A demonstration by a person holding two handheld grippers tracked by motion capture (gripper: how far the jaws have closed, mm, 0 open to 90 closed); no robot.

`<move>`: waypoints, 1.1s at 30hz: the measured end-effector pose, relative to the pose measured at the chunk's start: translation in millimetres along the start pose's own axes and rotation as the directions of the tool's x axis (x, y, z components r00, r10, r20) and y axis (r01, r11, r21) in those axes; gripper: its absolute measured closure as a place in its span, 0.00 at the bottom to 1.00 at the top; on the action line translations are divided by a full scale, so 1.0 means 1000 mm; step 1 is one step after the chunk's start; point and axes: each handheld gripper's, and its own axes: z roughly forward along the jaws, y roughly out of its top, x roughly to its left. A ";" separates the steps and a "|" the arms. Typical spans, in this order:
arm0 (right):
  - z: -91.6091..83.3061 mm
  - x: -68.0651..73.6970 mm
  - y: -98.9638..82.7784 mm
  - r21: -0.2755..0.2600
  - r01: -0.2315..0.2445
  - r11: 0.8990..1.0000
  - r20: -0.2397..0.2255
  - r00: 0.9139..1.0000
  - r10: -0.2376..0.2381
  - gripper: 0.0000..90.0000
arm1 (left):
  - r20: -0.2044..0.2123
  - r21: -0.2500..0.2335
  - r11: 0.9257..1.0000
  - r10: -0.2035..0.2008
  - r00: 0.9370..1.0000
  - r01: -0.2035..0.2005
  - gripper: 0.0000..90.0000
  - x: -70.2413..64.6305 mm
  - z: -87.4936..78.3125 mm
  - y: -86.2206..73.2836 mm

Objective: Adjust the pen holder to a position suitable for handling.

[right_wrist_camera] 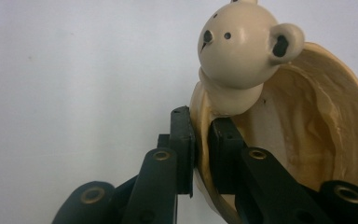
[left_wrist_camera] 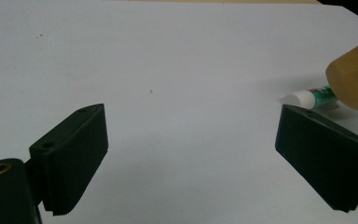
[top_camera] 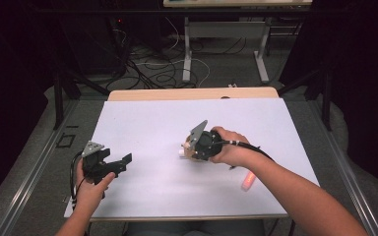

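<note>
A person works two hand-held tools over a white tabletop (top_camera: 142, 123). Nearest the table's front edge, the left claw (top_camera: 115, 164) rests with its jaws spread wide and nothing between them. Ahead of it and off to its right lies a small white-capped tube (left_wrist_camera: 313, 97), cap toward that claw, long axis running roughly across its line of sight. The right claw (right_wrist_camera: 200, 144) is pressed onto the rim of a cream-coloured shell dish (right_wrist_camera: 307, 121) topped by a bear's head (right_wrist_camera: 242, 44), pinching its thin wall so that the piece sits straight ahead of its jaws. In the left gripper view the dish hangs just past the tube, overlapping its far end. A pink stick (top_camera: 247, 181) lies behind the right hand (top_camera: 231, 150), near the forearm. The empty left claw looks the likelier to take the tube, with a reach forward and rightward.
</note>
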 end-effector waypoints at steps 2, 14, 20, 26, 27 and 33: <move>0.002 0.005 0.002 -0.001 0.003 1.000 -0.015 1.000 -0.003 0.91 | 0.000 0.000 1.000 -0.001 1.000 0.001 0.11 0.000 0.000 0.000; 0.026 0.023 0.017 -0.007 -0.006 1.000 -0.114 0.993 0.006 0.91 | 0.004 -0.001 1.000 0.003 1.000 -0.003 0.11 0.000 0.000 0.000; 0.034 0.032 0.025 0.003 -0.018 1.000 -0.159 0.987 0.018 0.91 | 0.005 -0.002 1.000 0.002 1.000 -0.002 0.11 0.000 0.000 0.000; 0.037 0.039 0.025 0.021 -0.025 0.999 -0.205 0.978 0.029 0.91 | 0.006 -0.002 1.000 0.004 1.000 -0.004 0.11 -0.001 0.000 0.000; 0.037 0.041 0.025 0.018 -0.023 1.000 -0.209 0.978 0.026 0.91 | 0.006 0.000 1.000 0.004 1.000 -0.004 0.11 -0.001 0.000 0.000; 0.042 0.045 0.023 0.024 -0.017 1.000 -0.224 0.974 0.022 0.91 | 0.008 0.005 1.000 0.008 1.000 -0.008 0.11 -0.002 0.001 0.000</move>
